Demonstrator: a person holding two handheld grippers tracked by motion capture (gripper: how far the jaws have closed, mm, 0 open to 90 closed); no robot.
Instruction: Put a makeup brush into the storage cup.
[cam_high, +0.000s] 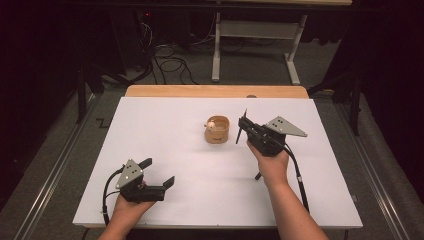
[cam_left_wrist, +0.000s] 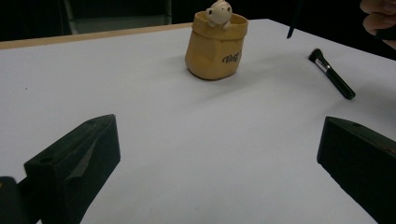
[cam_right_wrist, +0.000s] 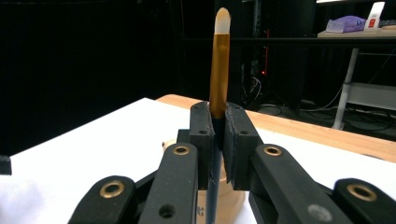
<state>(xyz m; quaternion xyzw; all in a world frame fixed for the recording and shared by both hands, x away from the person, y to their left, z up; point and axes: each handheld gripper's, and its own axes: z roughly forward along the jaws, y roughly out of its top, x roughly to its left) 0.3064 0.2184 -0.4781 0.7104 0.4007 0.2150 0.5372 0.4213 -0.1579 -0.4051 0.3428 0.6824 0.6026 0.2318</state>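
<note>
A tan cloth-look pot (cam_high: 217, 131) (cam_left_wrist: 215, 51) with a small pale figure on its rim stands mid-table on the white sheet (cam_high: 165, 130). Just right of it, my right gripper (cam_high: 243, 126) (cam_right_wrist: 218, 121) is shut on a thin brush (cam_high: 245, 116) (cam_right_wrist: 219, 70), which stands upright with its gold ferrule and pale tip on top. The pot (cam_right_wrist: 233, 198) lies below the jaws in the right gripper view. At the near left, my left gripper (cam_high: 160, 171) (cam_left_wrist: 217, 154) rests open and holds nothing. A black brush (cam_high: 258, 176) (cam_left_wrist: 332, 74) lies on the sheet by the right wrist.
The table's wooden edge (cam_high: 215, 91) runs along the back. A white table frame (cam_high: 255, 35) and floor cables (cam_high: 170, 62) stand beyond it. The person's right hand (cam_left_wrist: 379, 16) shows at the top right of the left gripper view.
</note>
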